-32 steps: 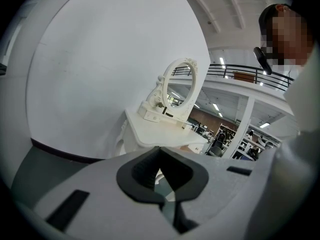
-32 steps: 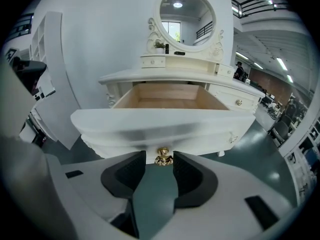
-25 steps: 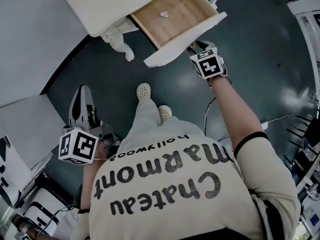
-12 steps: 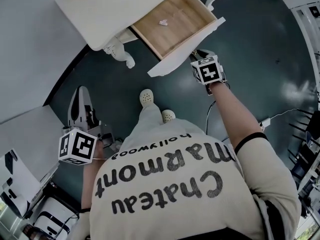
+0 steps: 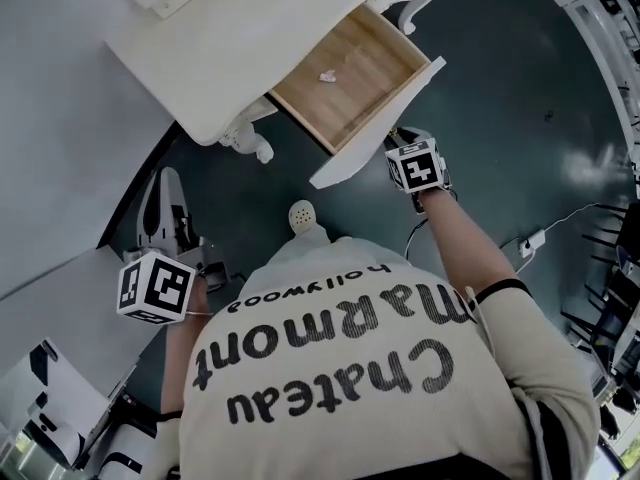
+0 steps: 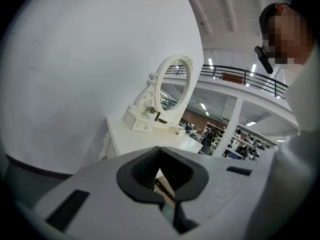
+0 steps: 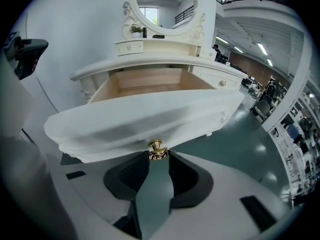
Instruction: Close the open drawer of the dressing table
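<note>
Drawer [image 5: 350, 78] wide open, no progress yet; R gripper [image 7: 156, 160] jaws closing round brass knob [image 7: 156, 149] at 12 o'clock, not clamped; L gripper [image 6: 160, 151] jaws together, empty; whole push remains.

Dressing table [image 5: 190, 48] sits at the top of the head view, its back against the wall [image 5: 50, 118]. Its drawer [image 5: 352, 80] stands out from under the worktop [image 6: 145, 140] toward us, over the floor [image 5: 500, 88]. A small scrap [image 5: 326, 75] lies in the drawer, near the middle. A mirror [image 7: 165, 4] stands at the back of the worktop, behind the drawer.

We note the right gripper [image 5: 398, 136] just before the drawer front [image 7: 140, 119], jaws closing, with the knob [image 7: 156, 150] between their tips. The left gripper [image 5: 166, 183] is well apart, left of the table and beside the wall. A shoe [image 5: 303, 214] is on the floor before the drawer front. A cable [image 5: 565, 220] lies on the floor further right.
</note>
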Tool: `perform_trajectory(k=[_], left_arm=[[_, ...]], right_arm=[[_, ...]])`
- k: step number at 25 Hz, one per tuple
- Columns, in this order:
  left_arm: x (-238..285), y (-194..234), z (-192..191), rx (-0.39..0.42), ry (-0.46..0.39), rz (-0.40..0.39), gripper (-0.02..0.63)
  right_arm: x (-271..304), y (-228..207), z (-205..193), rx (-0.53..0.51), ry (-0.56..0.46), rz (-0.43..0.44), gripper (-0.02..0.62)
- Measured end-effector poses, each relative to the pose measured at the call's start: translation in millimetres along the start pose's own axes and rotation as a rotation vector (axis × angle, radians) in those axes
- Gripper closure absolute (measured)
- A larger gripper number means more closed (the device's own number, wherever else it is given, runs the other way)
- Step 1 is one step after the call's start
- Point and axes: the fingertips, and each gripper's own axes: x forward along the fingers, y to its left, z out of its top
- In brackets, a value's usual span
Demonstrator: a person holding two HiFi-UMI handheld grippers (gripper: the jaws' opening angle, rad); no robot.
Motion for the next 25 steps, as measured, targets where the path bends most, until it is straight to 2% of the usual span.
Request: perform_trajectory(k=[9, 14, 21, 25], left_arm=[[31.3, 10.8, 33.4, 0.02, -0.024, -0.065, 0.598], [41.8, 11.6, 38.8, 0.017, -0.034, -0.09, 0.598], [47.3, 7.2, 41.9, -0.028, -0.044, -0.084, 0.598], [42.7, 19.8, 55.6, -0.053, -0.102, -0.026, 0.598]], right_arm=[[-2.1, 0.4, -5.3, 0.081, -0.009, -0.033, 0.463], [-2.2, -0.7, -4.9, 0.097, -0.014, -0.043, 0.466], [-2.8, -3.2, -2.9, 0.086, 0.008, -0.027, 0.466], [-1.5, 0.3, 0.0, 0.1, -0.001, -0.02, 0.466]])
